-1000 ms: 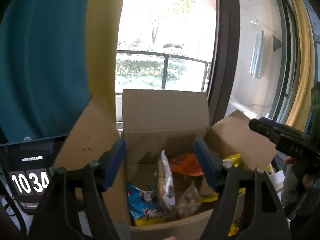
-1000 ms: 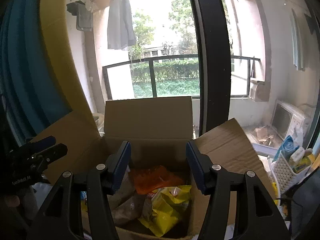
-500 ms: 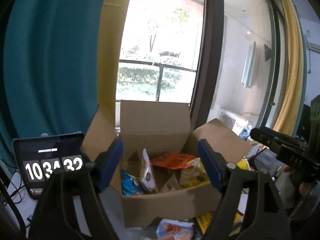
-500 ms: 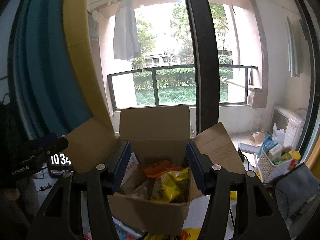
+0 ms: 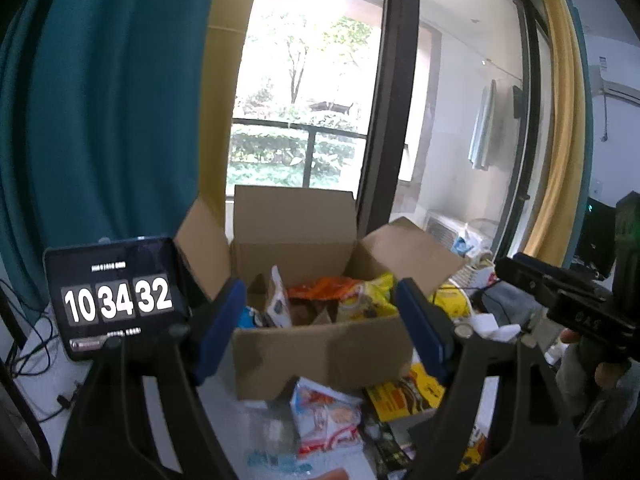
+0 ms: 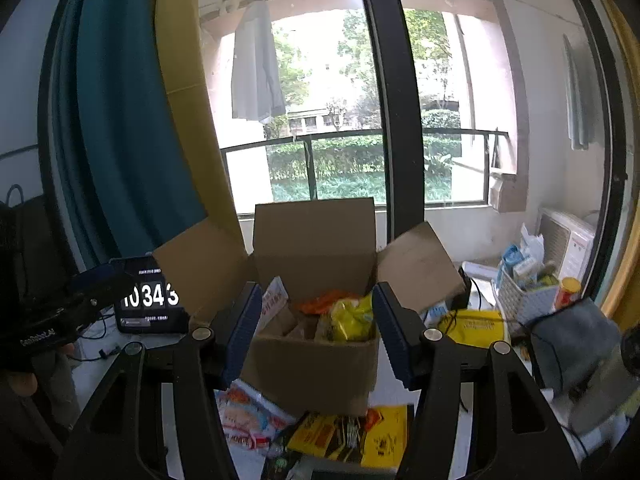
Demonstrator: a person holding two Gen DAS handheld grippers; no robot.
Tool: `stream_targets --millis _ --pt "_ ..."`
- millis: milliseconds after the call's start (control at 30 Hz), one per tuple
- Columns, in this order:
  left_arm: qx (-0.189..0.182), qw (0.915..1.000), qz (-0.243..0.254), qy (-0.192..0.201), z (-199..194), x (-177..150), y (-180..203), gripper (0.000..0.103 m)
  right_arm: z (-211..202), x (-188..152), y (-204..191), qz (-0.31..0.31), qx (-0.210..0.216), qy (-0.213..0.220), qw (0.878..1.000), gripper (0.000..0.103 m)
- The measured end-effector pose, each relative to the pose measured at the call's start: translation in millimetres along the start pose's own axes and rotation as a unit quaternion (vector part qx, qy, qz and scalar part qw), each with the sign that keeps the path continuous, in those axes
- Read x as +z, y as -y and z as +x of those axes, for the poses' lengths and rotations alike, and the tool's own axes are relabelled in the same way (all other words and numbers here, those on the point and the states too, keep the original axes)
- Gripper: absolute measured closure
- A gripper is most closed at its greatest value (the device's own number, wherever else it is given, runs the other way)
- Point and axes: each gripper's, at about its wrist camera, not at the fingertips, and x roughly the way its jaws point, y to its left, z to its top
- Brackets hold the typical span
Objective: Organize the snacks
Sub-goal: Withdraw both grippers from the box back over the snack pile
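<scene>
Left wrist view shows my left gripper spread and empty, level with the cardboard box, whose flaps stand open so packets can drop in. My right gripper is likewise parted with nothing between its pads. Loose snack packets lie on the table before the box; only the right view shows the white basket of items, while the left shows the whole clock.
</scene>
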Motion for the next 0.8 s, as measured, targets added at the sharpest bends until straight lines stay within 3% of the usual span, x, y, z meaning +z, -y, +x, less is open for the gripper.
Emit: stream_targets --millis 467,800 --pt "0.003 0.9995 0.019 -0.026 -46 -55 18 0.024 -46 -50 -4 0.010 0.002 -0.023 1.000 0.042" --pt "0.010 0.9948 0.009 -0.101 -62 -131 13 0.023 -66 -119 9 0.026 -0.004 -0.092 0.995 0.042"
